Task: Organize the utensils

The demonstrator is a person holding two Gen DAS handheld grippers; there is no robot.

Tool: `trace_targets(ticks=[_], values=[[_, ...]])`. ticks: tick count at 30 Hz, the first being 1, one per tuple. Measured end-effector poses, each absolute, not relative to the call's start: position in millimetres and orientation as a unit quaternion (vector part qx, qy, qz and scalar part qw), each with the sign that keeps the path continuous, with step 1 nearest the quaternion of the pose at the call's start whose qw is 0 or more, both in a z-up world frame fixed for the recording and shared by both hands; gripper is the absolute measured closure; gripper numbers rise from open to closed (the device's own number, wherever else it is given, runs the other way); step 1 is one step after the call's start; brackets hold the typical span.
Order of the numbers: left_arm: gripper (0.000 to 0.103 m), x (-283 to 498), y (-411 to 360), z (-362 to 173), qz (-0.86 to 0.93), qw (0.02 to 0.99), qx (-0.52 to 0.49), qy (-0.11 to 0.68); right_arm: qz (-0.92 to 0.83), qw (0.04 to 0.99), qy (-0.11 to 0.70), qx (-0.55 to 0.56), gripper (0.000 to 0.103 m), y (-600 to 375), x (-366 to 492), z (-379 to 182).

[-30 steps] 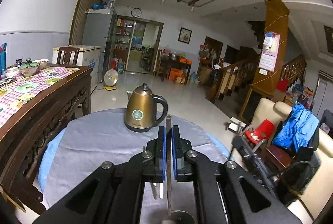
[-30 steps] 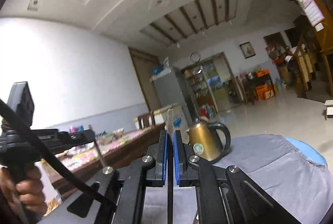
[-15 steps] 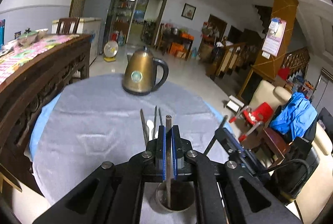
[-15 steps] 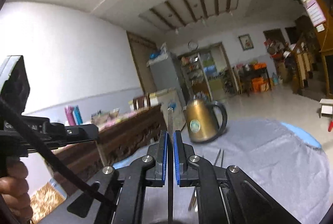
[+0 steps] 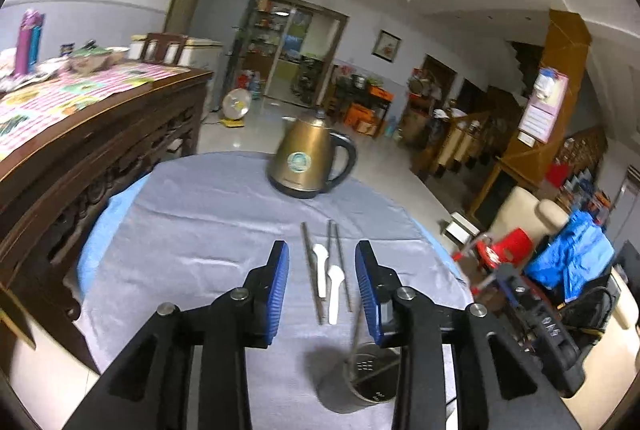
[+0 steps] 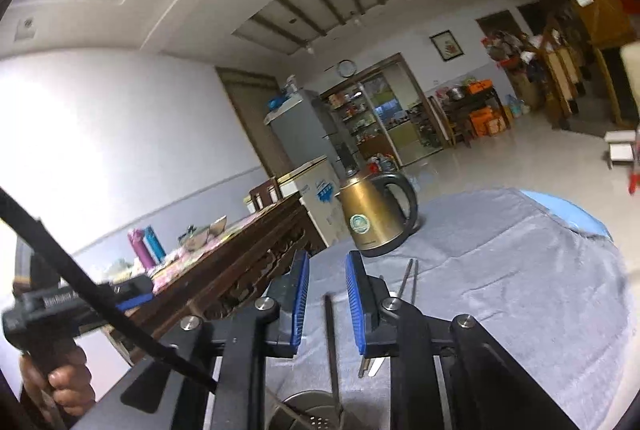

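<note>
Left wrist view alone: white spoons (image 5: 328, 280) and chopsticks (image 5: 338, 262) at centre on the cloth (image 5: 192, 230), holder (image 5: 370, 376) at lower centre, left gripper (image 5: 322, 272) just opened, empty; right wrist view alone: a hand (image 6: 66, 388) at lower left, right gripper (image 6: 328, 294) just parted, chopstick (image 6: 332, 350) loose between.

Left gripper (image 5: 322, 284), right gripper (image 6: 327, 304): black angular linkage arms w/ silver round screws, ribbed blue pads (image 5: 279, 284); black cable (image 6: 100, 310) left of right gripper.
</note>
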State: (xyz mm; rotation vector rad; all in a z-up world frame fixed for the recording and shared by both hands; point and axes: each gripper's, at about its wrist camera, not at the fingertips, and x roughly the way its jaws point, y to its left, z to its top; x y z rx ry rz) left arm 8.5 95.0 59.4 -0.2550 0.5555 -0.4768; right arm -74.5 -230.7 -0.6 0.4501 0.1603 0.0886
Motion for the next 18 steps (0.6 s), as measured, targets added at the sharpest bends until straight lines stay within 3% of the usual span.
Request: trace_targets(ticks=[11, 18], values=[[0.068, 51, 104, 12, -0.186, 0.916, -0.128, 0.331, 0.000, 0.957, 0.086, 0.278, 0.077, -281, -78, -5], [0.068, 108, 71, -41, -0.191, 0.893, -0.078, 0.400, 0.008, 0.939, 0.164, 0.301, 0.077, -300, -40, -42]])
